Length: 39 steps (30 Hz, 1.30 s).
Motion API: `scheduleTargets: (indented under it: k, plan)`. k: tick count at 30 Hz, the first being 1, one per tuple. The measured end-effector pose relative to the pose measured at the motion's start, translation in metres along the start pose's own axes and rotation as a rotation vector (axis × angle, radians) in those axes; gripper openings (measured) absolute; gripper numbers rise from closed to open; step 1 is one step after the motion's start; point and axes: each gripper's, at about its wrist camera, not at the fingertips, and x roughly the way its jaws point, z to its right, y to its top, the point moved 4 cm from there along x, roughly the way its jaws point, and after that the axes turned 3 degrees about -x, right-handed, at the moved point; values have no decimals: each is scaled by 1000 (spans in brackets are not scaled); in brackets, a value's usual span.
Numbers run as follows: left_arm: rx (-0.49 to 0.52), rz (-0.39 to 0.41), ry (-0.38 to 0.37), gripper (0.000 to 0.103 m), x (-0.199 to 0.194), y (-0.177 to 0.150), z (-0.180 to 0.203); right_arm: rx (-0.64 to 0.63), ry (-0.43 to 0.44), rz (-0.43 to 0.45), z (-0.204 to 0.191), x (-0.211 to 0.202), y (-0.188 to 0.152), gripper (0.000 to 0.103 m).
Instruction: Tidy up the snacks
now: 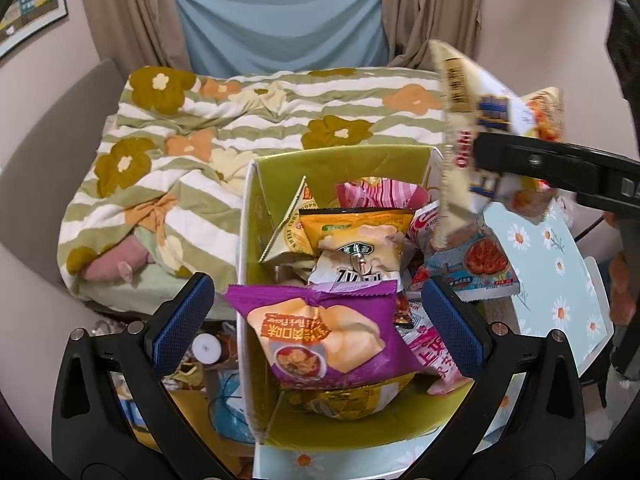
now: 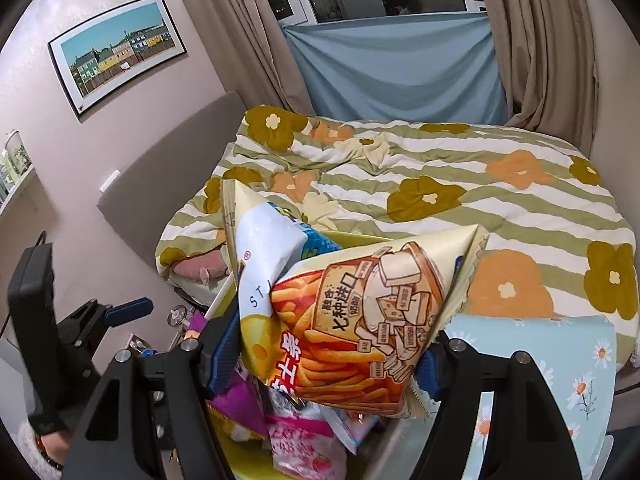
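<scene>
R gripper (image 2: 320, 360) pinches cheese-stick bag (image 2: 360, 320), held above box (image 1: 344, 160) far-right. L gripper (image 1: 316, 320) spread wide, empty, over purple bag (image 1: 320, 340) at box's near end. Next, I'd say: lower bag into box & release.

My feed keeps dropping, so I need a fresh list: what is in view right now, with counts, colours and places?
box: one, green inside with white walls, on the table's edge beside the bed
purple bag: one, purple, at the box's near end
other snack bags: several, yellow, pink and white, piled in the box; exact count unclear
cheese stick bag: one, cream and orange, held above the box
table: one, pale blue daisy cloth, right of the box
bed: one, green-striped flowered quilt, behind the box
picture: one, framed, on the left wall
left gripper: jaws open, around the purple bag without pressing it
right gripper: jaws shut on the cheese stick bag
</scene>
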Motion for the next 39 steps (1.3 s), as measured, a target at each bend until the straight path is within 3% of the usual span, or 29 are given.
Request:
scheduleTargets:
  k: [2,4,5,13,20,28,39]
  plan:
    - [1,1,-1,103,1,-1,-4,13,10,-15,-2,10,0,73]
    - [-4,1,-4,103,1,-4,-6,32,20,-14,-3,17,-1,89]
    - [-8,-1,-9,103,1,-5,-8,42,16,2,-4,17,-1,102]
    - [-28,17,-16,103,-9,-14,-3,31,-29,54,-7,-6,-15,103]
    - [-44,85,34,103,-51,-22,17,19,-28,97,-4,-48,-26,103]
    - [-52,180,73,103,-113,-45,54,-16,-154,141,-4,-127,-54,103]
    - [-63,330,33,103,-186,-72,107,16,-364,189,10,-220,-117,103]
